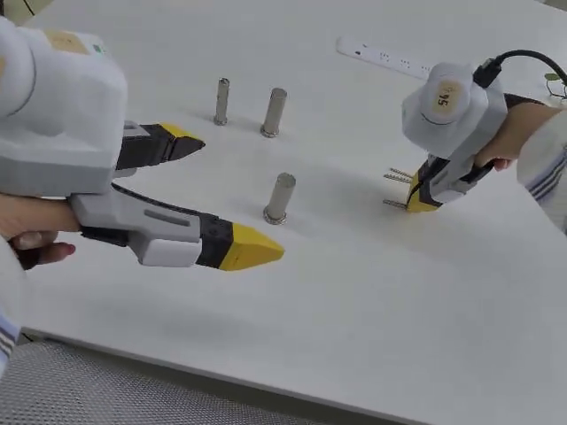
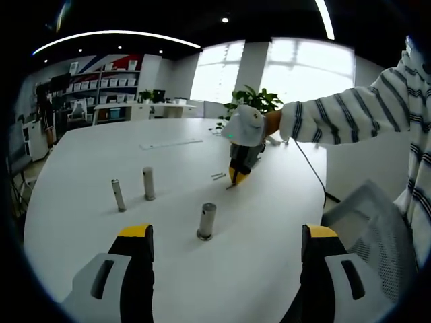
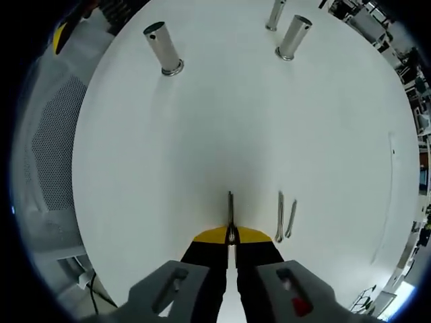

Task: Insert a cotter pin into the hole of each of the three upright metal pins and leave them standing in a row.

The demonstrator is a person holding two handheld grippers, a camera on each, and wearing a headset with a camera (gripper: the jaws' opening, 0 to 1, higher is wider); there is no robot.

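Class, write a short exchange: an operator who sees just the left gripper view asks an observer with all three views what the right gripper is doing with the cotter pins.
Operator: Has the right gripper got a pin?
Observer: Yes: the right gripper is shut on one cotter pin, which sticks out past its tips.
Operator: How many are there to fetch?
Observer: Two loose cotter pins lie side by side on the table, just right of the held one in the right gripper view.

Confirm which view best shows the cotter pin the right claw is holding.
Right gripper view: cotter pin pinched in the right claw, close and centred. Head view shows it small, side-on; left gripper view, barely a speck.
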